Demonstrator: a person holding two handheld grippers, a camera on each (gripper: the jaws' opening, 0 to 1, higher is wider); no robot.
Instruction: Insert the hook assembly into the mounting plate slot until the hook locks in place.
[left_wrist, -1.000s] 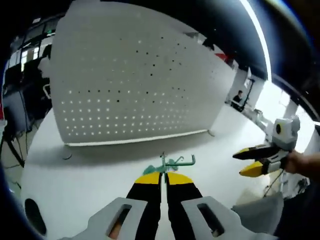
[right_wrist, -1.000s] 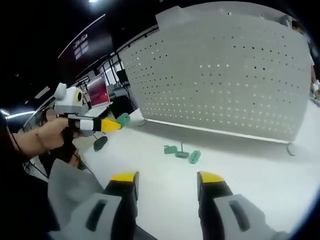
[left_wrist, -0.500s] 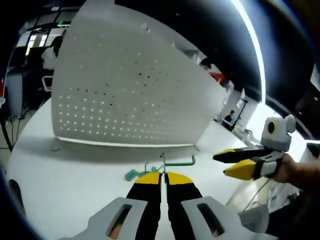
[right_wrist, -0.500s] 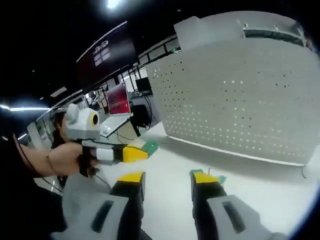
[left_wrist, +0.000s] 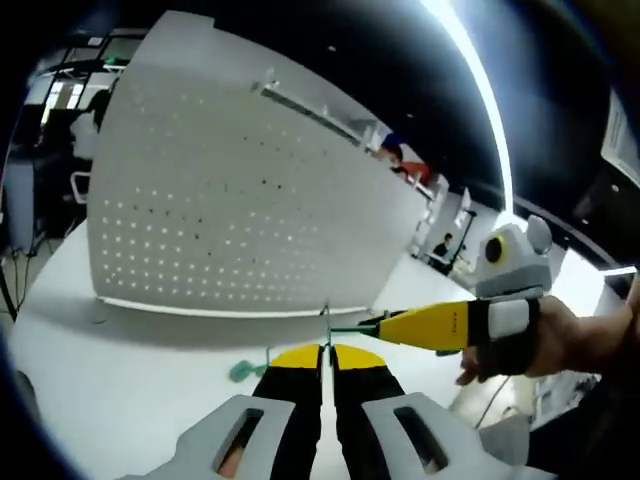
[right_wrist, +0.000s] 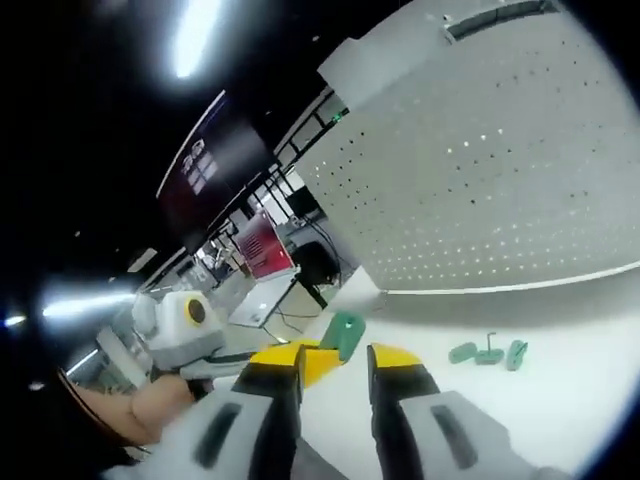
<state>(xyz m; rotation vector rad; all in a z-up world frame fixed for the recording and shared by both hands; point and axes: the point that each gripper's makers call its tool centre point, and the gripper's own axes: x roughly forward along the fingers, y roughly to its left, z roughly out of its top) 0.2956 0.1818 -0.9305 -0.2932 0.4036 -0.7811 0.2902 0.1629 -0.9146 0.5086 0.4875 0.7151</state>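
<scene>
red sign (right_wrist: 262, 247) | white table (right_wrist: 560, 400) (background blurred)

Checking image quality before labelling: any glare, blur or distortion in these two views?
Left gripper view: ceiling light strip blown out; fisheye bows the pegboard; green hook at the left gripper is sharp. Right gripper view: ceiling light smeared by glare, background soft, pegboard curved; green pieces on the white table are small but readable.

Matt white perforated panel (left_wrist: 240, 220); glossy green plastic hook (right_wrist: 345, 333).
</scene>
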